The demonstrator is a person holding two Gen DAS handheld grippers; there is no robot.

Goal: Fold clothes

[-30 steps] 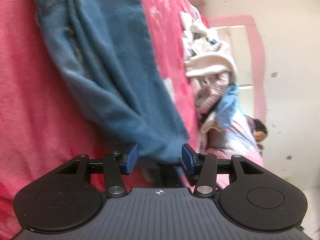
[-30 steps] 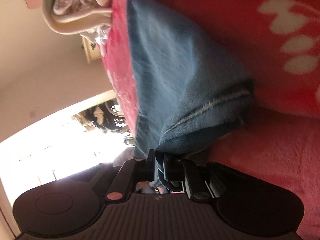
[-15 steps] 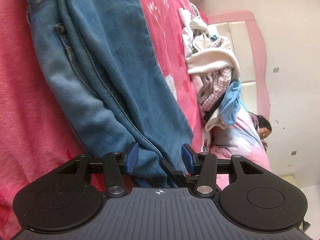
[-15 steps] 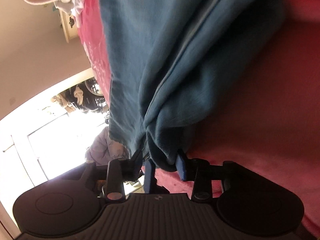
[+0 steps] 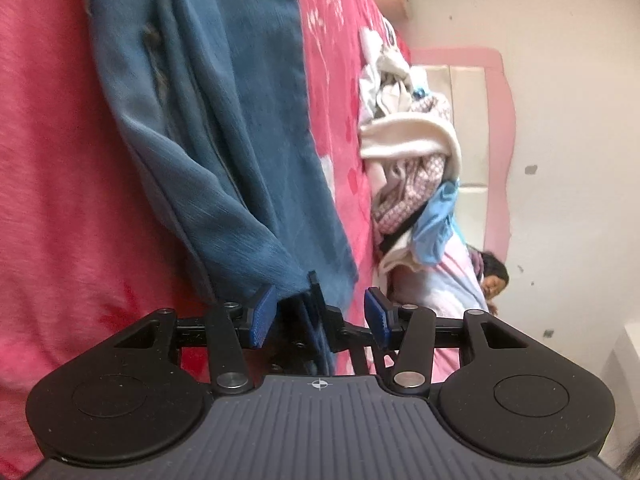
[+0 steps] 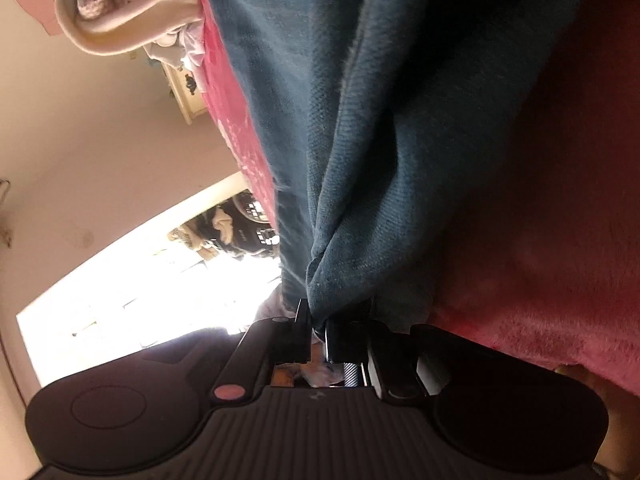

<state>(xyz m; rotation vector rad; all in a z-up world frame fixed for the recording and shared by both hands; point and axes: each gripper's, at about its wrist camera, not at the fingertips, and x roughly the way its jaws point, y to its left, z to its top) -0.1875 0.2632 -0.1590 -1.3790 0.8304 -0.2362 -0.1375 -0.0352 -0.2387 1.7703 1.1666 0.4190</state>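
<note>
A pair of blue jeans (image 5: 224, 128) lies stretched out on the pink blanket (image 5: 52, 200) of a bed. My left gripper (image 5: 320, 316) is at one end of them. Its blue pads (image 5: 262, 318) stand apart, the hem rests against the left pad, and a gap shows beside the right pad. In the right wrist view the jeans (image 6: 400, 120) run away from my right gripper (image 6: 319, 320). Its jaws are closing and stand almost together, pinching a bunched fold of the blue cloth.
A heap of mixed clothes (image 5: 408, 168) lies on the bed beside the jeans, near the pink headboard (image 5: 500, 120). A doll (image 5: 494, 280) rests by the pillow. A cream cabinet (image 6: 188, 88) and a bright window (image 6: 140, 280) are beyond the bed's edge.
The right jaws, apart around the cloth half a second ago, have come together on a bunched fold. In the left view the hem has slid toward the left pad, leaving a gap at the right pad.
</note>
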